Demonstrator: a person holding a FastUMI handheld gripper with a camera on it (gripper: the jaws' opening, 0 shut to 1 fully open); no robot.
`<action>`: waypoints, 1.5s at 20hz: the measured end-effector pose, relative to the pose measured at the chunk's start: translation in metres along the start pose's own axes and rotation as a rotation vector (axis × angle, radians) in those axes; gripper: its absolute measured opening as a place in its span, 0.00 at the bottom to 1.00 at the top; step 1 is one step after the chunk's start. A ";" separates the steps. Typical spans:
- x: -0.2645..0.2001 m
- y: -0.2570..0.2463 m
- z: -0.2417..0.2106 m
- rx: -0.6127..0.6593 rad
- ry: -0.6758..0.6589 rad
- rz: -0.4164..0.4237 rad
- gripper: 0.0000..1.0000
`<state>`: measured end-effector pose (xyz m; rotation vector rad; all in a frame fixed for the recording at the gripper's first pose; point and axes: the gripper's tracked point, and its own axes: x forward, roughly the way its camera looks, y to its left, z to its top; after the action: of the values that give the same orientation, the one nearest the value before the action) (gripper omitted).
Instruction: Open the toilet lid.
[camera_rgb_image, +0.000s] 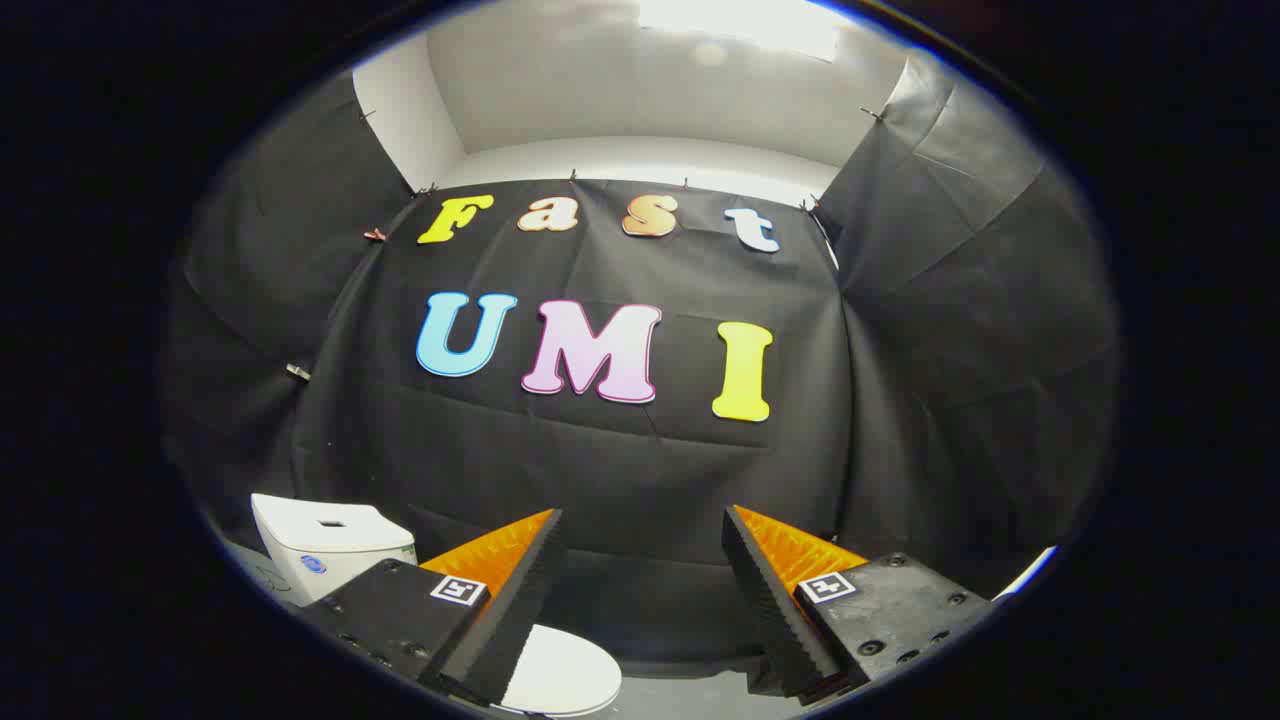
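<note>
I see the booth's black cloth wall (640, 470) filling most of what lies ahead, with a pale ceiling above it. Low down and off to the left stands the toilet: its white tank (330, 555) sits beside the left finger, and the white toilet lid (565, 675) lies closed and flat, showing just past the inner edge of that finger. A strip of grey floor (690, 695) shows between the fingers below.

The gripper (640, 590) hangs above and well apart from the toilet, its jaws spread wide with nothing between them. I judge this to be the approach, with the lid not yet touched. To do it well, I would bring the gripper down and to the left until the lid's front rim sits between the fingers, or slip one finger under that rim, and then lift in an arc back toward the tank, not straight up. The rim looks thin and smooth, so a shallow bite may slip; I would seat the fingers well over the edge before raising it.

The lid sits below the jaws, toward the left finger, partly hidden behind it.
</note>
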<state>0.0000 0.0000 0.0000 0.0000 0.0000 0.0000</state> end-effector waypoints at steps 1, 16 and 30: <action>0.000 0.000 0.001 -0.003 -0.005 0.001 0.97; 0.000 -0.005 -0.008 0.010 0.033 -0.008 0.97; 0.002 -0.018 -0.051 0.080 0.137 -0.015 0.97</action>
<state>0.0018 -0.0184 -0.0511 0.0797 0.1368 -0.0148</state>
